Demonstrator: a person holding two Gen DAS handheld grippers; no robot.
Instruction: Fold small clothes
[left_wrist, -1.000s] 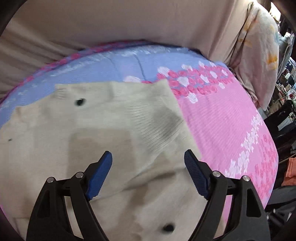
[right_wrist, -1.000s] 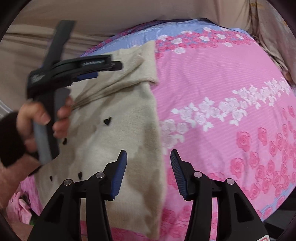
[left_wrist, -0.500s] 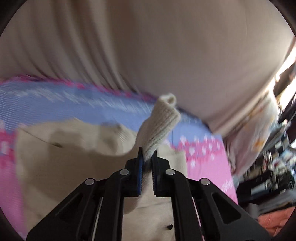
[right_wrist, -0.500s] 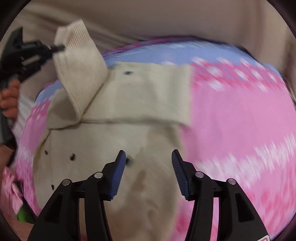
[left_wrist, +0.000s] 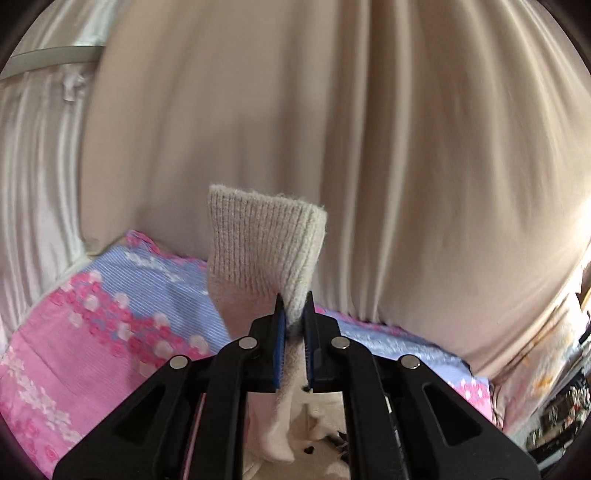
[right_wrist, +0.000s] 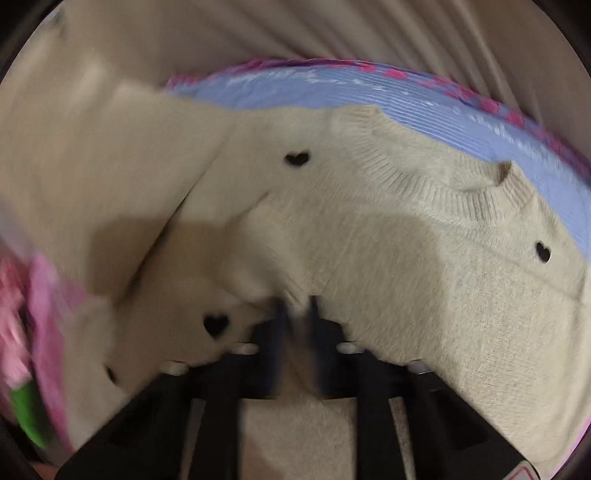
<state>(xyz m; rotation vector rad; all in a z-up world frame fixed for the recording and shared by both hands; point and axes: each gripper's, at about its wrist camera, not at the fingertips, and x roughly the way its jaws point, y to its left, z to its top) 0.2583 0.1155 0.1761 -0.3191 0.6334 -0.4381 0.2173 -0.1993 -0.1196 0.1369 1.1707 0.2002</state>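
A cream knit sweater (right_wrist: 406, 258) with small black hearts lies on the pink and blue flowered bedsheet (right_wrist: 332, 92). In the left wrist view my left gripper (left_wrist: 293, 306) is shut on the sweater's sleeve, just below its ribbed cuff (left_wrist: 258, 236), and holds it up above the bed with the cuff standing upright. The sweater's body (left_wrist: 321, 417) shows underneath the fingers. My right gripper (right_wrist: 297, 310) is blurred, low over the sweater below the ribbed neckline (right_wrist: 443, 192). Its jaws are closing together with a pinch of knit pressed between the pads.
A beige curtain (left_wrist: 332, 110) hangs close behind the bed. The flowered sheet (left_wrist: 110, 332) stretches away to the left. Household clutter (left_wrist: 565, 406) stands off the bed's right side. Something pink (right_wrist: 14, 295) and green (right_wrist: 26, 417) lies at the left edge.
My left gripper shut on the sleeve and lifted it up off the bed. My right gripper swept left across the sweater and closed on the knit near the neckline.
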